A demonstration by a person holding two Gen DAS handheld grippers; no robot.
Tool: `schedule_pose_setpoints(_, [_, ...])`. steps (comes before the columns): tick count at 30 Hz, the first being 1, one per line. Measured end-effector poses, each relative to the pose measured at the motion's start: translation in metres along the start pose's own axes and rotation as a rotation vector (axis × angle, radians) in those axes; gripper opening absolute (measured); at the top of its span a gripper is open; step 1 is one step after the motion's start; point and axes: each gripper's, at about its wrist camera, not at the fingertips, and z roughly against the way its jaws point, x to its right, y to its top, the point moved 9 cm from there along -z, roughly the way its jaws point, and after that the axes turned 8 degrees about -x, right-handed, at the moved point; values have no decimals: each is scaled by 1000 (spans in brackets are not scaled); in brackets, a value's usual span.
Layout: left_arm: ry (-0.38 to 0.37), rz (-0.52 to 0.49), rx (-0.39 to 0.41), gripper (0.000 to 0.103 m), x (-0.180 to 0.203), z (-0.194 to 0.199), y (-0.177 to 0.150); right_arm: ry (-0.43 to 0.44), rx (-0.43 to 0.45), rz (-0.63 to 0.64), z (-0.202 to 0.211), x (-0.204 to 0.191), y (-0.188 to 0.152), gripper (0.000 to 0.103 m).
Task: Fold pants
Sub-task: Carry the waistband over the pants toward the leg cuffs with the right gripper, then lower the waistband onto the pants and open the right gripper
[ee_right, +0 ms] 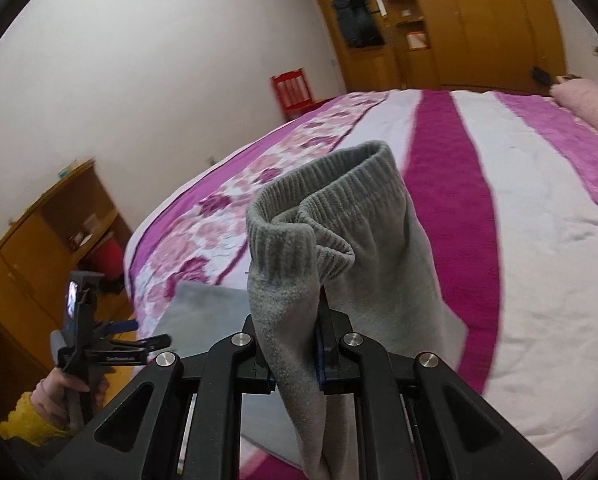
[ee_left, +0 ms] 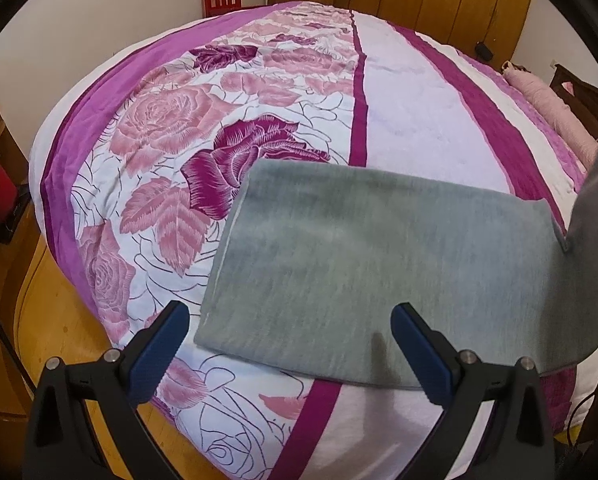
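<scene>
Left wrist view: the grey pants (ee_left: 363,264) lie part-folded on the bed (ee_left: 411,100), just ahead of the left tongs (ee_left: 289,350), which hang wide open and hold nothing. One end of the cloth rises off the bed at the right.

Right wrist view: the right tongs (ee_right: 295,364) are clamped on that raised end, its ribbed cuff (ee_right: 319,204) standing above them. The folded stack lies toward the left tongs, so the carry likely goes leftward.

Grey pants (ee_left: 363,264) partly folded flat on floral bedspread; ribbed cuff end (ee_right: 323,216) lifted
</scene>
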Motion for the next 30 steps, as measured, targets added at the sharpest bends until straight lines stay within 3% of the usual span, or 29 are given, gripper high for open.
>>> schedule_pose_setpoints(13, [-52,-34,78,102,-6,25,9,150,-100,124,-55,-78,7,14])
schedule_pose_setpoints(22, [-27,11,82,102,-28,23,6,211,-157,247,-92,-139,14,14])
schedule_pose_setpoints(30, [10,57,81,102,-57,18,-2,224,-291,296,-150,-169,-12,14])
